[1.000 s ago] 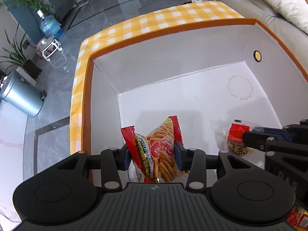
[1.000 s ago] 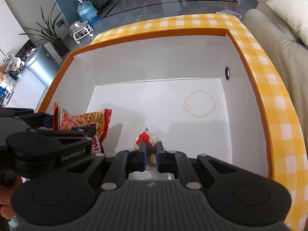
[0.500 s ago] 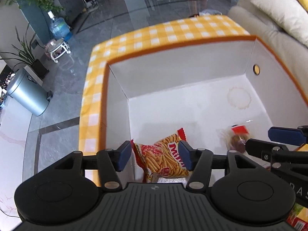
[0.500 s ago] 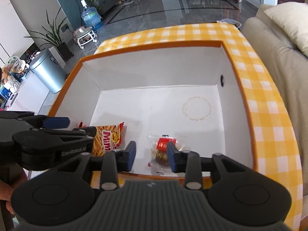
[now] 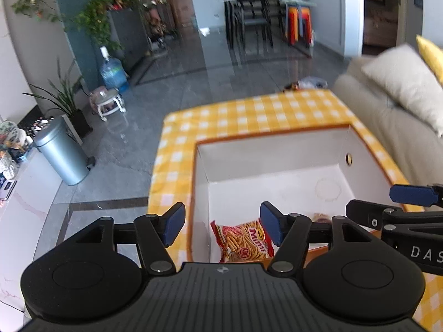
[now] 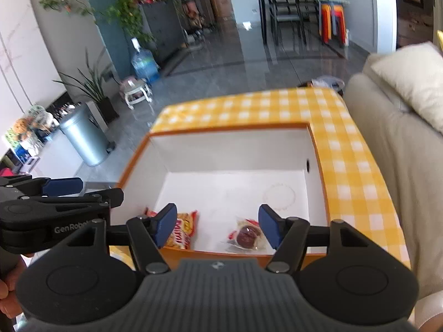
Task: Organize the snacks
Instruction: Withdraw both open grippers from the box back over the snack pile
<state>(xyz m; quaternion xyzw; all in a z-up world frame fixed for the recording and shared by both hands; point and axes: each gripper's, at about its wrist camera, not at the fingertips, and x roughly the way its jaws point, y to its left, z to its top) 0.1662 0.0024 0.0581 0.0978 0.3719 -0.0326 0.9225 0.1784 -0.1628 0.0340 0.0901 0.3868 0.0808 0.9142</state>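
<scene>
Left claw [image 5: 223, 228]: held above the near rim of the white-lined open box with yellow-checked edge [image 5: 249, 116], angled downward, jaws opening, nothing between the blue pads. Right claw [image 6: 217, 228]: same attitude at the left claw's 3 o'clock, jaws opening, empty.

Red-and-orange stick-snack packet [image 5: 243, 244]: lying flat on the box floor in the near-left corner. Clear-wrapped round dark snack with red label [image 6: 247, 235]: lying at the packet's 3 o'clock, apart from it.

Surroundings: beige sofa with cream cushion [image 6: 401, 127] at the box's 3 o'clock; round grey metal bin [image 5: 62, 156] at 10 o'clock on the grey tiled floor [image 5: 193, 66]. No obstruction above the box opening.
</scene>
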